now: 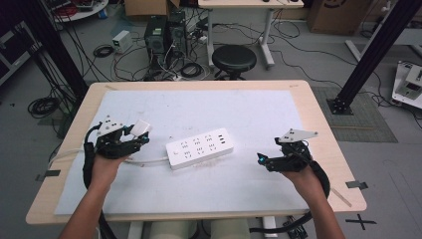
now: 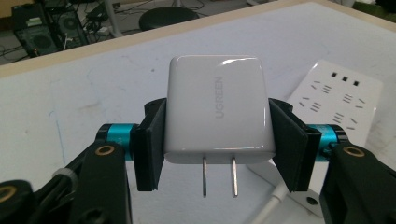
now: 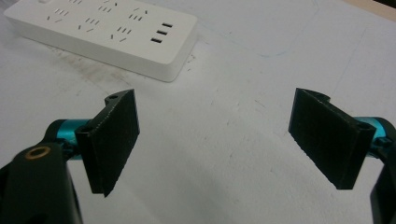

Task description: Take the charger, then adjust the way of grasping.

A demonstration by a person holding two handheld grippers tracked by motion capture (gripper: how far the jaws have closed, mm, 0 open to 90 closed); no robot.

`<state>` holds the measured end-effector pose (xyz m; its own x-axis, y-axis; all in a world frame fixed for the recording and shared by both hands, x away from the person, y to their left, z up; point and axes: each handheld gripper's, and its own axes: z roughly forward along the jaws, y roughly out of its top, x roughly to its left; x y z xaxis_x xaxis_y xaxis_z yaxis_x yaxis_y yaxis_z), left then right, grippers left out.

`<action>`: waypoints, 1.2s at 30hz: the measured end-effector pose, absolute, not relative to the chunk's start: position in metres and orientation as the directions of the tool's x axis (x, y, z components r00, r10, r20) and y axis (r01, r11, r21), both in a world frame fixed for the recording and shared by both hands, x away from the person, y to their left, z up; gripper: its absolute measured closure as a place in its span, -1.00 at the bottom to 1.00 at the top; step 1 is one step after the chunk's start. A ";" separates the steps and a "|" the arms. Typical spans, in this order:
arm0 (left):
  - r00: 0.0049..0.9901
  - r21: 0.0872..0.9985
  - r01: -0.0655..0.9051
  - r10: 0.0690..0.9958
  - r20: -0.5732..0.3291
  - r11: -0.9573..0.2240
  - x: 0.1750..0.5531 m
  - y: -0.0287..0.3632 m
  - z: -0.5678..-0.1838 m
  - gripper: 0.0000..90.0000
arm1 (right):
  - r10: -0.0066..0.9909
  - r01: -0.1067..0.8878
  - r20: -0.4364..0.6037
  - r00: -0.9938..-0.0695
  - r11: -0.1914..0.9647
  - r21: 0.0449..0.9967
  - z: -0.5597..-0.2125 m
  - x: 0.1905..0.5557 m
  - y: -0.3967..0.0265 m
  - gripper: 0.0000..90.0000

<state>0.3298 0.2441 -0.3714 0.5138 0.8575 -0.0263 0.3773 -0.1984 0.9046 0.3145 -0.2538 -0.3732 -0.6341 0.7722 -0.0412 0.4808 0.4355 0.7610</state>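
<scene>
Charger (image 2: 217, 109) up and heading for the strip (image 1: 200, 148)!
My left gripper (image 1: 133, 135) is clamped on it near the table's left edge, prongs bare; next I must line them with a socket. My right gripper (image 3: 215, 140) gapes empty.

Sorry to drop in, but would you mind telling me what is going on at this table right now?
A person is working with a hand-held gripper in each hand. The left gripper is clamped on a white charger, held above the mat with its two prongs bare. The white power strip lies in the middle of the table, nothing plugged into it. The right gripper sits to the strip's right, jaws wide open with nothing between them.
</scene>
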 end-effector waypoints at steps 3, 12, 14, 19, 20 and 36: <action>0.535 0.909 0.362 0.845 -0.019 -0.209 0.327 0.241 -0.370 -0.05 | 0.769 0.479 -0.049 -0.637 0.444 0.757 -0.374 0.315 -0.252 -0.63; 0.598 0.911 0.329 0.801 0.003 -0.249 0.317 0.228 -0.364 -0.06 | 0.757 0.464 -0.056 -0.651 0.455 0.760 -0.376 0.314 -0.251 -0.63; 0.612 0.912 0.319 0.791 0.008 -0.256 0.315 0.226 -0.364 -0.06 | 0.756 0.470 -0.044 -0.653 0.450 0.759 -0.376 0.313 -0.250 -0.63; 0.650 0.916 0.288 0.759 0.028 -0.280 0.310 0.218 -0.361 -0.06 | 0.745 0.464 -0.040 -0.666 0.456 0.759 -0.375 0.313 -0.247 -0.63; 0.659 0.914 0.284 0.752 0.034 -0.289 0.309 0.217 -0.361 -0.05 | 0.743 0.462 -0.043 -0.668 0.459 0.759 -0.374 0.313 -0.246 -0.63; 0.772 0.913 0.172 0.627 0.109 -0.371 0.297 0.202 -0.359 -0.06 | 0.680 0.477 0.036 -0.732 0.474 0.740 -0.364 0.316 -0.230 -0.63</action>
<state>0.2968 0.2021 -0.3595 0.7716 0.6266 0.1094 0.1719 -0.3709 0.9126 0.3163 -0.2298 -0.3637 -0.7323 0.6800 0.0362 0.4769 0.4742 0.7401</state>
